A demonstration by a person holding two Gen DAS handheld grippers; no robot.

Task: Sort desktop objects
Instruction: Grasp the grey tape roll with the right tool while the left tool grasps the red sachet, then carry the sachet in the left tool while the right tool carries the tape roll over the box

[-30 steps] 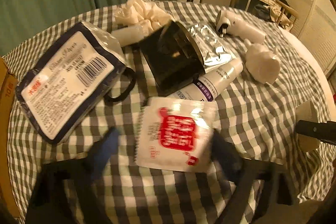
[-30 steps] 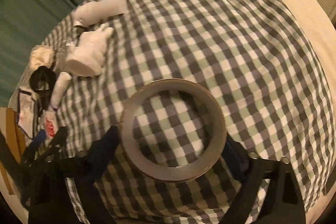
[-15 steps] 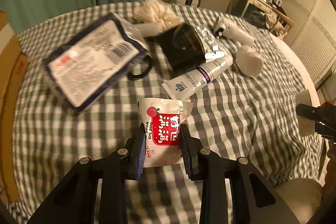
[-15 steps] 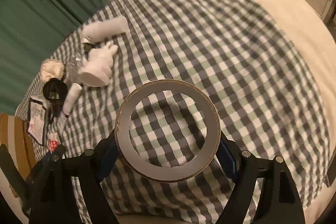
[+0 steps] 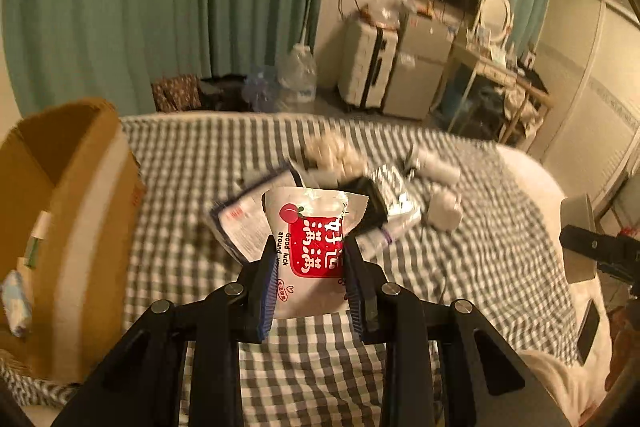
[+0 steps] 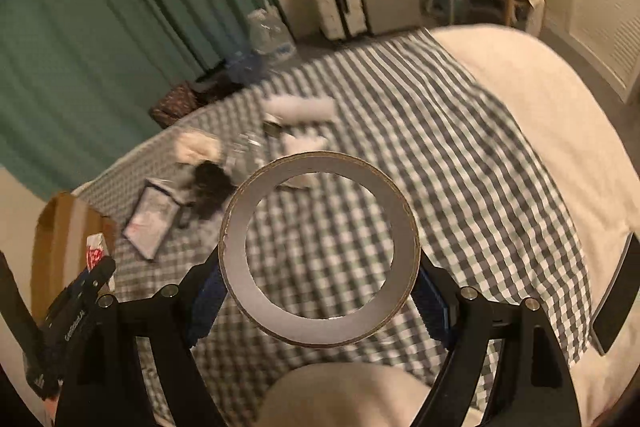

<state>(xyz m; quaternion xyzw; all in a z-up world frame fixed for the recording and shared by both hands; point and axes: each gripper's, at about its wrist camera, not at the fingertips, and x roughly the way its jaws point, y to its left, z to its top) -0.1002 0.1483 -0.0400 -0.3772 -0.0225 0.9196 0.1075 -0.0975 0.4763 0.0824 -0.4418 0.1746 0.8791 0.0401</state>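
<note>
A white snack packet [image 5: 312,239] with a red label hangs above the checked cloth [image 5: 192,187], and my left gripper [image 5: 310,267] is shut on its lower half. A brown tape roll [image 6: 320,331] is lifted off the cloth, with my right gripper [image 6: 320,291] shut on its outer rim. Behind the packet the remaining pile lies blurred: a blue-edged packet [image 5: 244,223], a black object [image 5: 368,203], silver foil [image 5: 390,183], a white tube [image 5: 376,239], a white bottle [image 5: 444,207] and a cream scrunchie [image 5: 332,151]. The left gripper [image 6: 92,267] shows at the right wrist view's left edge.
An open cardboard box [image 5: 60,219] stands at the cloth's left edge. White bedding [image 6: 560,147] lies uncovered to the right, with a dark phone [image 5: 588,327] on it. A person's knee [image 6: 344,395] is below the right gripper. Curtains, a suitcase and a desk stand behind.
The left jaws closed on the snack packet and lifted it off the cloth. Both grippers rose and tilted up, the right one carrying the tape roll, so more of the room shows.
</note>
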